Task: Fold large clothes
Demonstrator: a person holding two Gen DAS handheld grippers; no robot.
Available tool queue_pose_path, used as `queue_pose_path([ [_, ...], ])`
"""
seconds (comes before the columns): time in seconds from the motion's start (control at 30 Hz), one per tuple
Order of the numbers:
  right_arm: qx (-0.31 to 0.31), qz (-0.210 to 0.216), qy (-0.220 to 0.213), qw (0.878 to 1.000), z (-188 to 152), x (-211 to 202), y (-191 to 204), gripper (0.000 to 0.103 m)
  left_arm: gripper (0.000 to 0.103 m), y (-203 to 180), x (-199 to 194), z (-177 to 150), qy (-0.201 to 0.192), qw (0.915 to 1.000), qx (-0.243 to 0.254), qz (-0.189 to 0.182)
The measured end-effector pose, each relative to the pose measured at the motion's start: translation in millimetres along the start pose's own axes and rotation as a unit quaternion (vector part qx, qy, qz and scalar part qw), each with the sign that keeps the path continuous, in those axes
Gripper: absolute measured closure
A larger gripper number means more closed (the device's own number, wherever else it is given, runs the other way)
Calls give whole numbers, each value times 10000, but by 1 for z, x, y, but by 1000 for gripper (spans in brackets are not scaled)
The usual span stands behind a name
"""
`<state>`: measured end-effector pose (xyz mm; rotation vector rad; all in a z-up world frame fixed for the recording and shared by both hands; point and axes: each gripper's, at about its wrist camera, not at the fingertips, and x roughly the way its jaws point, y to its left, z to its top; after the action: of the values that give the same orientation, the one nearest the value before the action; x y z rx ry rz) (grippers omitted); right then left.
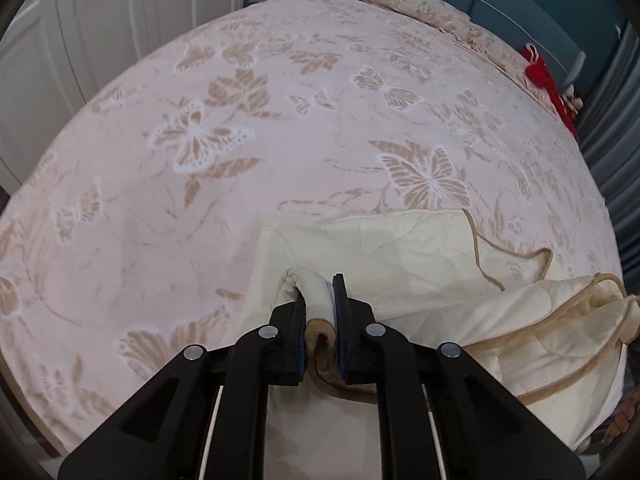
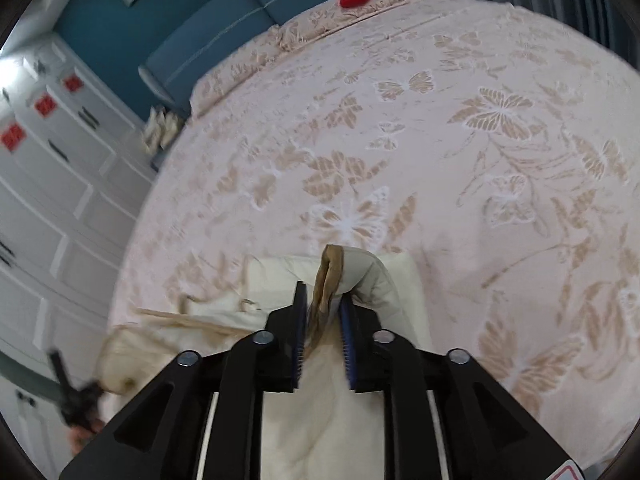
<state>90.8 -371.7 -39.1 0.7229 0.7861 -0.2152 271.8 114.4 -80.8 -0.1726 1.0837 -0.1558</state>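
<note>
Your butterfly-print bed (image 1: 280,120) carries the cream garment (image 1: 400,256) near its front edge; your left gripper (image 1: 319,300) pinches a bunched fold of it, and your right gripper (image 2: 323,302) clasps its tan-trimmed edge

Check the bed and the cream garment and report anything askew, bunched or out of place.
The cream garment lies unevenly on the bedspread: its tan-trimmed side is rumpled and heaped rather than flat. Fabric is bunched between the fingers of the left hand-held gripper and the right hand-held gripper. Nothing looks torn or spilled.
</note>
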Motion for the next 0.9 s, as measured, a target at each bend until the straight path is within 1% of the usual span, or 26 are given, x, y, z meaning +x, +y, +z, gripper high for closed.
queue_pose_path([
  [0.03, 103, 181, -154, 9997, 4, -10, 0, 79, 89, 2, -5, 2, -30, 9999, -58, -108],
  [0.07, 127, 276, -319, 9990, 7, -21, 0, 70, 87, 5, -12, 4, -97, 9995, -114, -263],
  [0.1, 137, 352, -491, 9981, 10, -30, 1, 64, 83, 7, -19, 6, -157, 9989, -176, -396],
  [0.13, 162, 478, -792, 9956, 12, -49, 0, 52, 77, 10, -29, 8, -255, 9976, -270, -581],
  [0.17, 181, 552, -1008, 9932, 14, -62, 0, 45, 74, 16, -45, 10, -425, 9951, -391, -797],
  [0.2, 156, 596, -1237, 9904, 13, -78, -1, 43, 57, 19, -57, 11, -649, 9937, -459, -788],
  [0.23, 99, 576, -1303, 9897, 13, -85, 0, 41, 29, 24, -78, 12, -1149, 9910, -512, -447],
  [0.27, -38, 485, -1319, 9901, 11, -91, 1, 39, 20, 28, -100, 11, -1725, 9835, -519, -185],
  [0.3, -212, 355, -1256, 9912, 8, -90, 3, 38, 16, 29, -110, 11, -1983, 9788, -486, -158],
  [0.33, -336, 243, -1179, 9922, 6, -87, 5, 36, 16, 30, -116, 14, -2031, 9781, -424, -159],
  [0.37, -516, 61, -1031, 9933, 1, -78, 6, 36, 16, 28, -114, 21, -1828, 9825, -319, -156],
  [0.43, -704, -219, -752, 9944, -5, -56, 6, 36, 16, 23, -102, 24, -1554, 9873, -208, -262],
  [0.53, -858, -542, -410, 9940, -15, -24, 4, 36, 17, 9, -62, 23, -910, 9952, 45, -365],
  [0.63, -781, -649, -229, 9946, -22, 3, 2, 36, 22, 5, -18, 18, -279, 9991, 83, -322],
  [0.67, -737, -680, -195, 9948, -22, 11, 1, 36, 25, 5, -4, 17, -49, 9994, -4, -340],
  [0.7, -714, -698, -180, 9948, -21, 14, 1, 36, 31, 6, 5, 16, 101, 9991, -75, -415],
  [0.73, -684, -719, -150, 9949, -19, 21, 0, 37, 38, 8, 14, 15, 239, 9980, -158, -564],
  [0.8, -611, -748, -130, 9952, -15, 29, -1, 42, 46, 10, 26, 15, 398, 9963, -335, -689],
  [0.83, -556, -748, -97, 9956, -12, 34, -1, 50, 56, 10, 28, 16, 401, 9956, -412, -734],
  [0.87, -516, -747, -56, 9959, -9, 38, -1, 61, 62, 11, 30, 18, 411, 9949, -492, -772],
  [0.9, -504, -762, -47, 9958, -8, 41, 0, 71, 75, 12, 31, 19, 421, 9944, -547, -805],
])
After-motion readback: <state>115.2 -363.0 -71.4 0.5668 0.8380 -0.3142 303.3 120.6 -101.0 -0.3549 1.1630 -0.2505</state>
